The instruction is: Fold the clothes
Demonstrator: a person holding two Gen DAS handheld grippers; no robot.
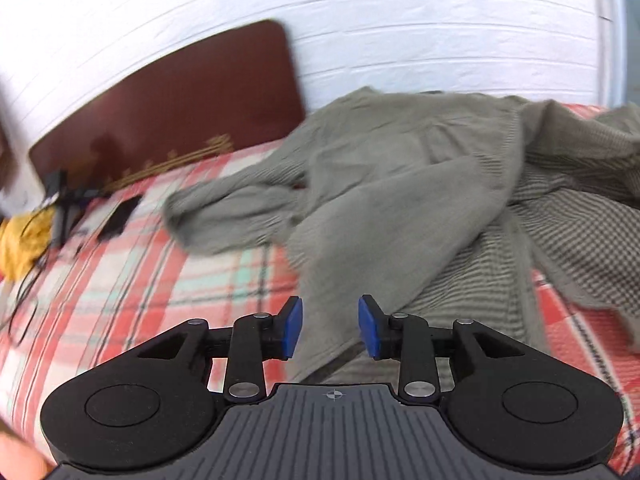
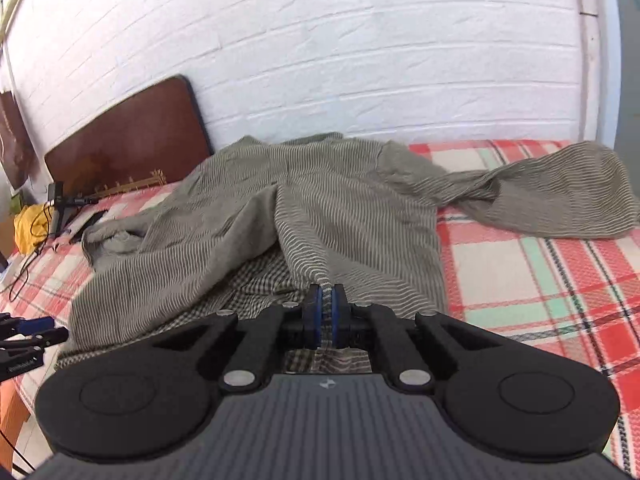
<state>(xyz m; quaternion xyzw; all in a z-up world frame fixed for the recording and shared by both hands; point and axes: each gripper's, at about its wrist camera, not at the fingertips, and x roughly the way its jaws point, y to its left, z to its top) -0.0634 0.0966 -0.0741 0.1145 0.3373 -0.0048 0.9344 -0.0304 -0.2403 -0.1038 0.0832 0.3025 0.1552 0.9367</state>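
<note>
Grey striped shirt (image 2: 304, 208) lies crumpled on a plaid bed (image 2: 540, 280). Right hand-held gripper (image 2: 326, 316) is clenched on its near hem; left hand-held gripper (image 1: 330, 328) is released, nothing btwn pads. Fabric looks light & floppy, prob. best pinched at hem or corners.
</note>
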